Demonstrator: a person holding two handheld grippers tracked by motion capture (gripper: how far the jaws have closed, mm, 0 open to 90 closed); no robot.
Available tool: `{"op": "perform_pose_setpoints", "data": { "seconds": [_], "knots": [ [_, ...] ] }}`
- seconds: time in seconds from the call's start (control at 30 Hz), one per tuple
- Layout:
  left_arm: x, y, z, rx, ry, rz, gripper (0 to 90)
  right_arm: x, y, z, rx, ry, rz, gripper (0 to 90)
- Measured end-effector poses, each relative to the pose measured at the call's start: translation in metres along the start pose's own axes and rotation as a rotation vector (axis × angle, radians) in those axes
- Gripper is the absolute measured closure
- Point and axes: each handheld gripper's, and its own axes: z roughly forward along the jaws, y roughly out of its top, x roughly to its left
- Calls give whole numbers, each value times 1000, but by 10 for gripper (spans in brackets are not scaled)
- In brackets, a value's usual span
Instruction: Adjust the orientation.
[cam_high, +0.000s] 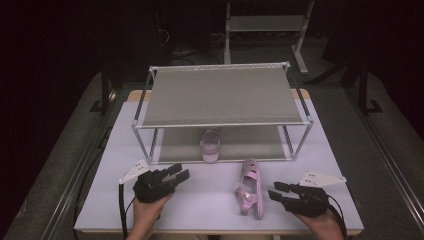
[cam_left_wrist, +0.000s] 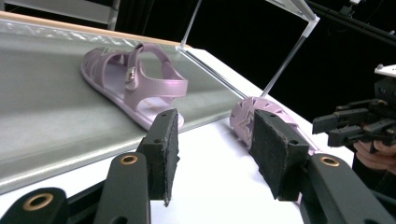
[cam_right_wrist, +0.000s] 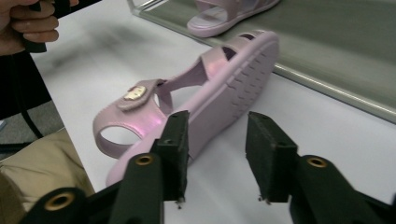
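Two pink plastic sandals: one (cam_high: 210, 144) on the grey two-tier rack's (cam_high: 222, 95) lower shelf, one (cam_high: 249, 189) tipped sideways before it. Our left fingers (cam_high: 181, 173) and right fingers (cam_high: 278, 191) gape, empty; we should close squarely across its sole.

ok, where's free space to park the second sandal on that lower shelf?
On the lower shelf, bare stretches lie either side of the pink sandal placed there; the right one is wider. The top shelf is bare too. On the white table, the front strip is crowded: left gripper, tipped sandal and right gripper.
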Motion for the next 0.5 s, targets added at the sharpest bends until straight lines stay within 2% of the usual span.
{"op": "perform_pose_setpoints", "data": {
  "seconds": [0.23, 0.33, 0.5],
  "knots": [
    [1, -1, -13, -22, -13, -4, 470, 10, 10, 12, 29, 5, -40, 730],
    [0, -2, -15, -23, -7, 22, 462, 14, 14, 14, 15, 7, -52, 750],
    [0, -2, -17, -34, -4, 35, 449, 21, 21, 17, 8, 18, -72, 750]
  ]
}}
